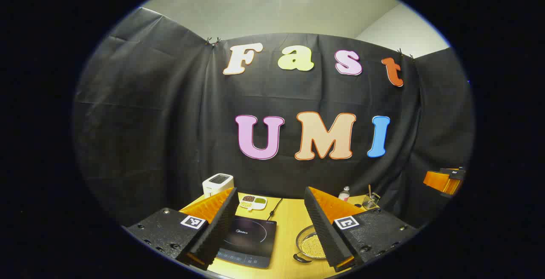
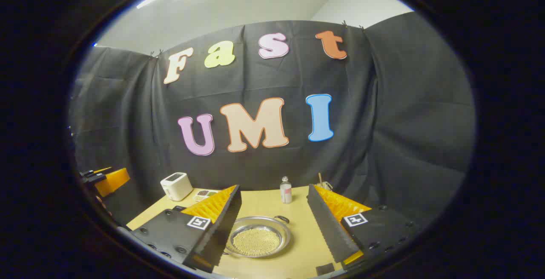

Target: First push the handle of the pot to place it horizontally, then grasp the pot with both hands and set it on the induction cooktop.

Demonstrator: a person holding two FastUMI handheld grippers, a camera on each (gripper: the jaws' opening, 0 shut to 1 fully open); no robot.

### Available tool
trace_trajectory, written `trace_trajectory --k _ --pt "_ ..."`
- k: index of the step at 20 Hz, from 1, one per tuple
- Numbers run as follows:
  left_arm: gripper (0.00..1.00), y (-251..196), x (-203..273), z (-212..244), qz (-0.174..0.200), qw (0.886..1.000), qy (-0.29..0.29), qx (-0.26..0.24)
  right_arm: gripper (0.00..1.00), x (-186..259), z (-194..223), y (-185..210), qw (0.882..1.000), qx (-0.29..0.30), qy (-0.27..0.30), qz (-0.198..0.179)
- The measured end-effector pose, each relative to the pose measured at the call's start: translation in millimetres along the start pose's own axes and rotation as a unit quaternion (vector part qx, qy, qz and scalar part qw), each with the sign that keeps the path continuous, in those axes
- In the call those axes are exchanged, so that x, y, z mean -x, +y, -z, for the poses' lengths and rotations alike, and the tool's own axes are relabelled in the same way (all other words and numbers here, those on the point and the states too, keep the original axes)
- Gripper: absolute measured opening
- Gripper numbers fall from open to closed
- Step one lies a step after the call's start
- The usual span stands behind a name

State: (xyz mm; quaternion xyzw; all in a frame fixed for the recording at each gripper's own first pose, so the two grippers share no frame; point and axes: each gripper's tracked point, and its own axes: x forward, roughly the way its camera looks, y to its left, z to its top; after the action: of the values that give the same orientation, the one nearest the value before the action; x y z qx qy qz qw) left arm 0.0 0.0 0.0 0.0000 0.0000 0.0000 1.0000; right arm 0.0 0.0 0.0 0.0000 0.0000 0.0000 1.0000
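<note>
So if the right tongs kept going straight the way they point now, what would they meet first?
Probably the pot: it sits on the table between the open fingers of the right tongs, just ahead. A small bottle stands farther back. Depth is hard to judge.

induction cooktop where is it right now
In the left gripper view the induction cooktop lies on the wooden table, left of the pot, before the divided dish.
</note>
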Motion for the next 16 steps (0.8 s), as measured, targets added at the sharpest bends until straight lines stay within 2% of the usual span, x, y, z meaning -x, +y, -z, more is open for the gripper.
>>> trace_trajectory --k 1,11,12,13,14,15,16 --pt "0.89 2 1 1 -0.004 1.0 0.001 -0.003 0.89 0 0 -1 1.0 0.0 0.001 0.0" --pt "0.89 16 4 13 -0.011 1.0 0.011 -0.01 0.89 6 3 -9 1.0 0.006 0.004 0.013" --pt "0.94 17 3 14 -0.011 1.0 0.012 -0.012 0.89 7 3 -10 1.0 0.008 0.003 0.015" --pt "0.89 17 2 16 -0.012 1.0 0.014 -0.014 0.89 8 3 -10 1.0 0.01 0.004 0.016" --pt "0.89 17 2 18 -0.011 1.0 0.015 -0.015 0.89 10 4 -11 1.0 0.012 0.005 0.016" --pt "0.94 16 1 19 -0.012 1.0 0.017 -0.015 0.89 13 3 -12 1.0 0.012 0.005 0.017" --pt "0.94 16 0 21 -0.011 1.0 0.018 -0.016 0.89 12 2 -13 1.0 0.013 0.003 0.018"
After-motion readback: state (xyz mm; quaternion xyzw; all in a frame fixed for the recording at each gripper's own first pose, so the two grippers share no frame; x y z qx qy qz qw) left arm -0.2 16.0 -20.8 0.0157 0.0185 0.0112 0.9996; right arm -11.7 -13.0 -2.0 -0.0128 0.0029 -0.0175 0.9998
